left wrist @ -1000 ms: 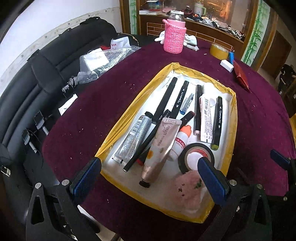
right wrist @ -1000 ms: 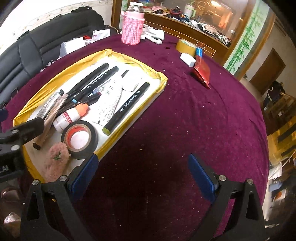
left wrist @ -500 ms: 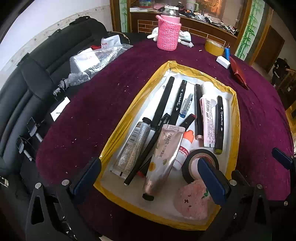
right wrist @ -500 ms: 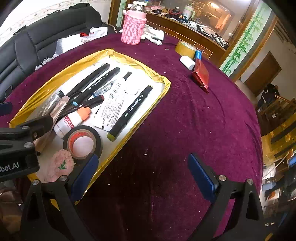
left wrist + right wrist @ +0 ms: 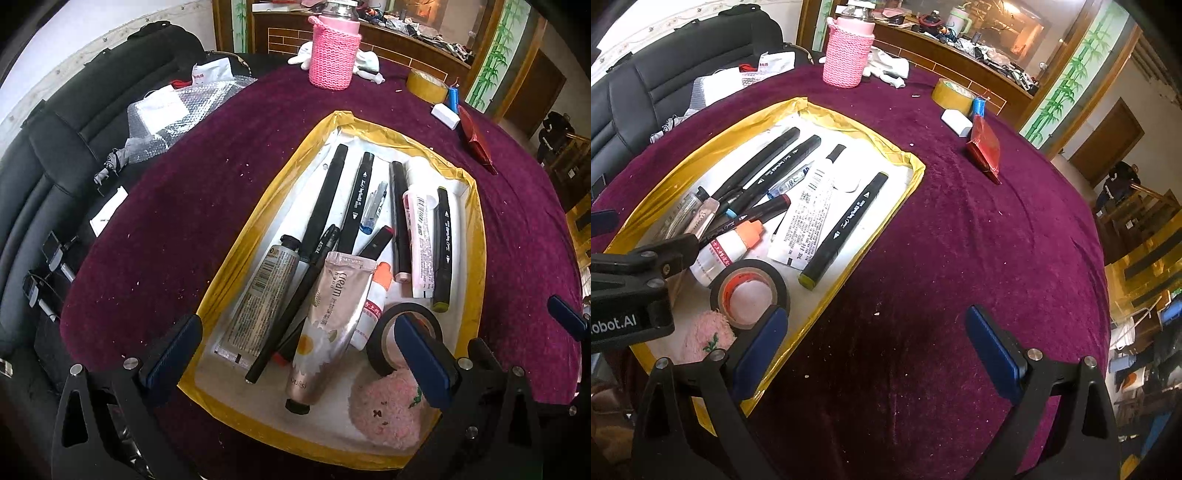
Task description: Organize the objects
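Observation:
A yellow-edged white tray (image 5: 236, 269) (image 5: 897, 210) lies on the maroon tablecloth, holding several black markers (image 5: 327, 195), a silver tube (image 5: 258, 302), a rose-gold cream tube (image 5: 328, 317), a white glue bottle (image 5: 727, 247), a roll of black tape (image 5: 750, 291) and a pink puff (image 5: 388, 410). My left gripper (image 5: 295, 354) hovers open over the tray's near end, nothing between its fingers. My right gripper (image 5: 875, 354) is open over bare cloth just right of the tray, its left finger (image 5: 761, 347) over the tray's edge.
At the table's far side stand a pink knitted bottle cover (image 5: 334, 55), a yellow tape roll (image 5: 951, 92), a white eraser (image 5: 956, 122), a blue object (image 5: 978, 105) and a red packet (image 5: 986, 151). A black sofa with bubble wrap (image 5: 173, 118) lies left. Bare cloth spreads to the right.
Both grippers have moved slightly forward and up along the table; the tray's items have not shifted. Both stay open.

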Demonstrator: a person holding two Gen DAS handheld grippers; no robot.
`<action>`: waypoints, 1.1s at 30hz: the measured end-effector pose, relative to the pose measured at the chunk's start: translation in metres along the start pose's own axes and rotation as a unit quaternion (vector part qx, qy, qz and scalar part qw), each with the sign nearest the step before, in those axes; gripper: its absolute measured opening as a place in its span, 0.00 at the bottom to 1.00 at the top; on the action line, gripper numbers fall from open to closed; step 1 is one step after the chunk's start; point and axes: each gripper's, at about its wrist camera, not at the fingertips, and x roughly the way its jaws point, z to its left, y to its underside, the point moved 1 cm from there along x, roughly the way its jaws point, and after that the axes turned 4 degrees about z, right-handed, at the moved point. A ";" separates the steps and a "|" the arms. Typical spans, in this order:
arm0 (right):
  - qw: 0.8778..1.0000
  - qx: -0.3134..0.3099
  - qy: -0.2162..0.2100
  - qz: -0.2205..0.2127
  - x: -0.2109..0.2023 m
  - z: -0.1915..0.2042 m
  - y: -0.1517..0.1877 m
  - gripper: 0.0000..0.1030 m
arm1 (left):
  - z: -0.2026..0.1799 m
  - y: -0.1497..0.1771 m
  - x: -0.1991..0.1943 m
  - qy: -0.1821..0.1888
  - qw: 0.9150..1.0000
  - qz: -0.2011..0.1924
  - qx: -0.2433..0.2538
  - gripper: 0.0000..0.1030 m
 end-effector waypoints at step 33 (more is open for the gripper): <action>0.999 -0.011 -0.037 -0.020 -0.016 -0.026 0.023 0.95 | -0.024 0.023 -0.018 -0.028 0.999 -0.004 -0.026 0.99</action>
